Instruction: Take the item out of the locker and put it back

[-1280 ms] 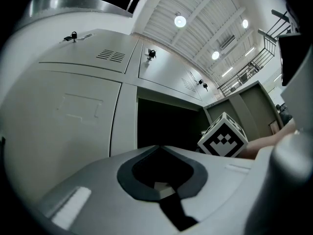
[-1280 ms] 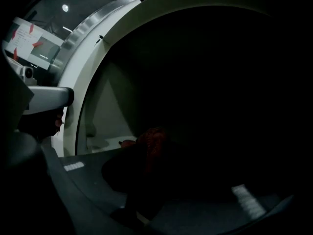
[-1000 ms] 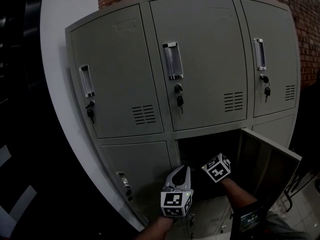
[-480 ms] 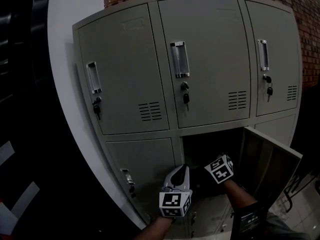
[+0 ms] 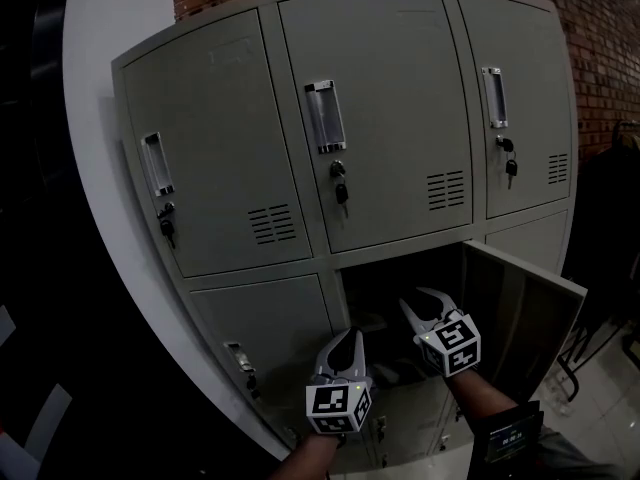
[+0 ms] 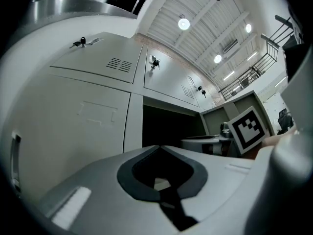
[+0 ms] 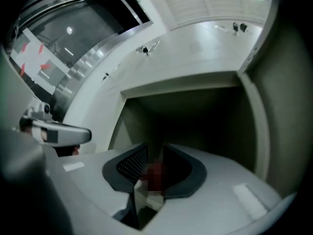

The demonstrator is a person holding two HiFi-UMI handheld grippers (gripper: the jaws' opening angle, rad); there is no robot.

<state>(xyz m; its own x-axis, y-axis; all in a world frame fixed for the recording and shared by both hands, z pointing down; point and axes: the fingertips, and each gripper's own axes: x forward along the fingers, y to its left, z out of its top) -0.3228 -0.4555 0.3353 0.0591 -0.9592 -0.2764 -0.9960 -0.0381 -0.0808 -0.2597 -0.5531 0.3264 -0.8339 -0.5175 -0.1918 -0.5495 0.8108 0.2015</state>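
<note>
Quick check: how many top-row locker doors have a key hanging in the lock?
3: the left door's key, the middle door's key and the right door's key. Lockers beyond the picture's edges, if any, are hidden.

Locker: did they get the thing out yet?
The locker door is open already. The right tool has just closed its jaws on a thin dark item, seemingly outside the opening. The left tool is shut, empty. Still left: putting it back.
</note>
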